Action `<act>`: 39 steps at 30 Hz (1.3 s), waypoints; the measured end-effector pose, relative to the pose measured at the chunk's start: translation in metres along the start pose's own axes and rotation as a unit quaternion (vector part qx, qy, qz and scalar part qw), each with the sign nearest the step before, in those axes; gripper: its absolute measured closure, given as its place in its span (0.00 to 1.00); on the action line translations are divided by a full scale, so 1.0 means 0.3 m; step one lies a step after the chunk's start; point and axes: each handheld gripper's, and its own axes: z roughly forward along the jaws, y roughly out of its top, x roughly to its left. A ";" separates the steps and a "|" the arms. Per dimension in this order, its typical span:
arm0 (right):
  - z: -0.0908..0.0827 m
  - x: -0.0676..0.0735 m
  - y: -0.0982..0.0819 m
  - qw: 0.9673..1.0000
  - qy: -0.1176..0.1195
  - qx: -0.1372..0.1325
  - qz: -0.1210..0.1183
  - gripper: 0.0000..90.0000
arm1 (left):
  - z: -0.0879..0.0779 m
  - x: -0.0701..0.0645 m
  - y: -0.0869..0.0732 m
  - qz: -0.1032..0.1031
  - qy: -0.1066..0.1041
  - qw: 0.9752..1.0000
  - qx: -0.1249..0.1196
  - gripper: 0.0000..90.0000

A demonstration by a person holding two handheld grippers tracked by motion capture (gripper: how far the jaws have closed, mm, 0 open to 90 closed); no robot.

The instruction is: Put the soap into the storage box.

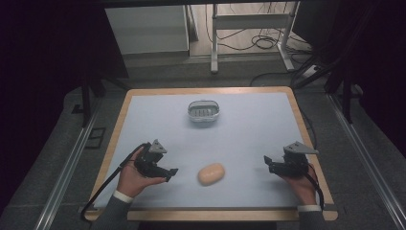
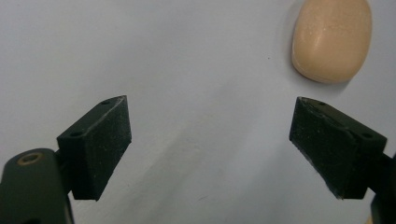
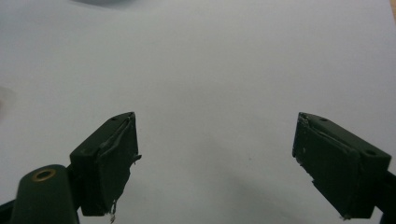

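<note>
Your left gripper (image 1: 171, 173) hangs low over the pale blue mat (image 1: 249, 139) with its jaws spread wide and nothing between them, its nose aimed toward the peach-coloured soap bar (image 1: 211, 174) lying just beside it at three o'clock. In the left gripper view, the soap (image 2: 332, 39) sits at about one o'clock beyond the right-hand pad (image 2: 327, 144), off the centre line of the jaws and apart from both pads. Your right gripper (image 1: 269, 163) waits at the mat's right side, jaws likewise parted and empty, well apart from the soap, which lies at its nine o'clock. The grey lidless soap dish (image 1: 204, 112) stands at twelve o'clock from the bar, far up the mat. The likely trouble from here: close in on the present line and the right-hand pad may clip the bar's rounded end rather than straddle it, skidding it across the smooth mat. The bar looks slick and curved, so an off-centre pinch could squirt it out of the jaws, and a loose hold could drop it short of the dish.
</note>
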 end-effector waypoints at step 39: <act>0.003 0.002 -0.011 1.000 -0.002 0.002 -0.012 0.15 | 0.106 -0.128 0.122 0.049 -0.051 0.997 0.018 0.17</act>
